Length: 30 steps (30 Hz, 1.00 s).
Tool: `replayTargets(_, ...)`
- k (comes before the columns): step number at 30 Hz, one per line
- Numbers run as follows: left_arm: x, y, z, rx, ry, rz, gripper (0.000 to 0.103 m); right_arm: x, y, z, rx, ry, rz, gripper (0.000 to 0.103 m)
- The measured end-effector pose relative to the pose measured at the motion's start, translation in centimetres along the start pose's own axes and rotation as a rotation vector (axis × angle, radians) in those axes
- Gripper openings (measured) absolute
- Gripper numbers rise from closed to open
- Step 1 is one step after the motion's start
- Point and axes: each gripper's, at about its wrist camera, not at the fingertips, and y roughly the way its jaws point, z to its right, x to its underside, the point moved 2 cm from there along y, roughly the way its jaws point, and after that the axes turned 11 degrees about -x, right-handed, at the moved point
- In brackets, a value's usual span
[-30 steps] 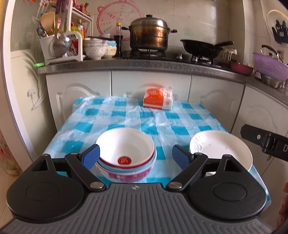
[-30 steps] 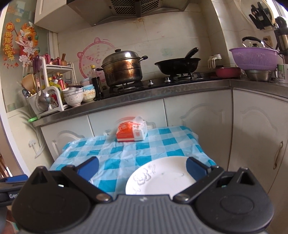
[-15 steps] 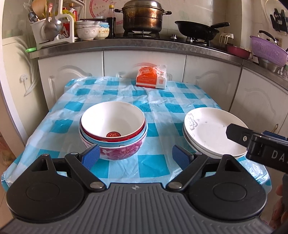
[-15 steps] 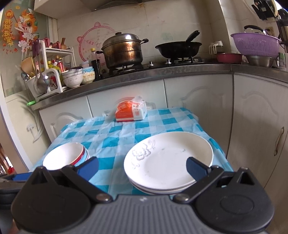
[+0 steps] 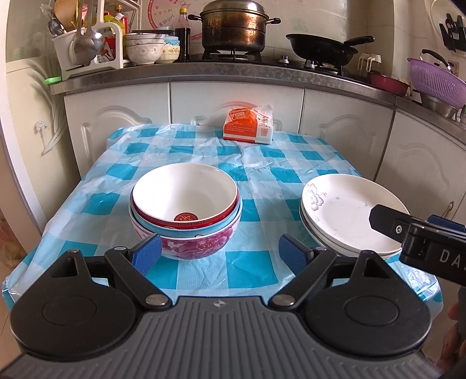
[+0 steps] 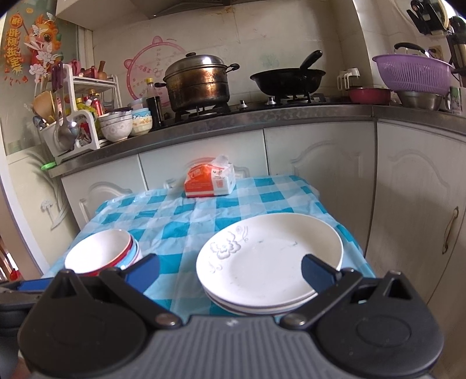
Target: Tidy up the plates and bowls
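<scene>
A stack of three nested bowls stands on the checked tablecloth: white with a red rim on top, then pale blue, then a pink-flowered one. My left gripper is open just in front of it, holding nothing. To the right lies a stack of white plates with a grey flower print. In the right wrist view the plates lie between the wide-open fingers of my right gripper, and the bowls sit at the left. The right gripper's body shows over the plates' near right edge.
An orange tissue pack lies at the table's far edge. Behind it run white cabinets and a counter with a steamer pot, a black wok, more bowls, a utensil rack and a purple colander. A hand shows at the lower right.
Both grippers have risen and tilted down, so the table, bowls and plates now show from above. Both stay open. The bowls and plates have not moved.
</scene>
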Motion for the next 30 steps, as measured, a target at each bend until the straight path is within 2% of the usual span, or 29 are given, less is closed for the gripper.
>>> replayTargets(20, 0.4, 1.2, 0.5, 0.018, 0.006, -0.065, 0.103, 0.3, 0.3, 0.4, -0.004, 0.006, 0.006, 0.102)
replayTargets(30, 0.3, 0.6, 0.6, 0.0, -0.008, 0.005, 0.103, 0.5, 0.4, 0.7, -0.002, 0.01, 0.012, 0.102)
